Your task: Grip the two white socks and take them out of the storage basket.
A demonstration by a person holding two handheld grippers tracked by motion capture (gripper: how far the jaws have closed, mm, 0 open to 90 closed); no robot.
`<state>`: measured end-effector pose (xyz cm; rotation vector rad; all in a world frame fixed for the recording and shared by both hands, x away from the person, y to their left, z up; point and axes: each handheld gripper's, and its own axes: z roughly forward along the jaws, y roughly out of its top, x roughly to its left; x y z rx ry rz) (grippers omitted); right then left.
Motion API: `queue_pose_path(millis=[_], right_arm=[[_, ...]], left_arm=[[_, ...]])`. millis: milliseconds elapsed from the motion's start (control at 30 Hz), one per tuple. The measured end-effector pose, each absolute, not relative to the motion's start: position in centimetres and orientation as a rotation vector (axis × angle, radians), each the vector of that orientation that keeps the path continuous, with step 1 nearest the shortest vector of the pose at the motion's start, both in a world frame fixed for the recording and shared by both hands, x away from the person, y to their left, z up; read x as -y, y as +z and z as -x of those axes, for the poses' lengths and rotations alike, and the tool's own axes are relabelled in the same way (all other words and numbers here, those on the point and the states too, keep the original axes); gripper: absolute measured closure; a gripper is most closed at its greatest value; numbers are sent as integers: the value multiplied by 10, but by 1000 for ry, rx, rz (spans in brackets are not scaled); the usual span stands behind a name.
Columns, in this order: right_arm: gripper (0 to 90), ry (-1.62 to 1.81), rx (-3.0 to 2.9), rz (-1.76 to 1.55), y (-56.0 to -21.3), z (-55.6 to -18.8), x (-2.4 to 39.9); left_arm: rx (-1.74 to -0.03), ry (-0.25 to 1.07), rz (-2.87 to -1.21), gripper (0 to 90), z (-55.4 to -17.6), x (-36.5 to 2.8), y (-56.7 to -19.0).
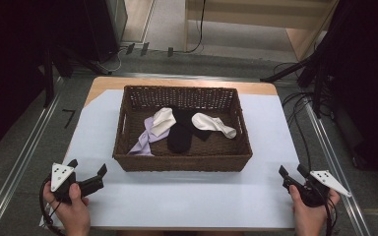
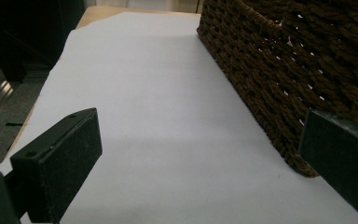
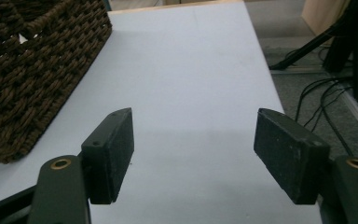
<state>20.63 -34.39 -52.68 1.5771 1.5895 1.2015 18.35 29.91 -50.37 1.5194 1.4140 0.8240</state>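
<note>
Brown woven basket [image 1: 182,160], white sock [image 1: 214,124], black sock [image 1: 181,132]

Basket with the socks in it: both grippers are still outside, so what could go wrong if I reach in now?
1. The socks overlap: the black sock lies against the white ones and the purple one, so one pinch may lift several.
2. The basket has high woven walls; open jaws of the left gripper or right gripper could snag the rim and drag it.

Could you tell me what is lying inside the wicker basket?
Inside the wicker basket lie a black sock, two white socks and a lilac cloth. They overlap, so anything beneath them is hidden.
</note>
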Motion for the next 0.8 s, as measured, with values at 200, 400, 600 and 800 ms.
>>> queue_pose_path(millis=[200, 400, 600, 800], right_arm=[[292, 1179, -1598, -1569, -523, -205, 340], [292, 1206, -1587, -1541, -504, -205, 334], [292, 1238, -1592, -1509, -479, -211, 319], [289, 1255, -1625, -1458, -459, -219, 304]], left_arm=[[-1413, 824, -1519, 2, -184, -299, -504], [-1419, 825, -1529, 3, -184, -299, -504], [-1416, 821, -1525, 3, -184, -299, -504], [-1417, 820, -1528, 3, -185, -299, -504]])
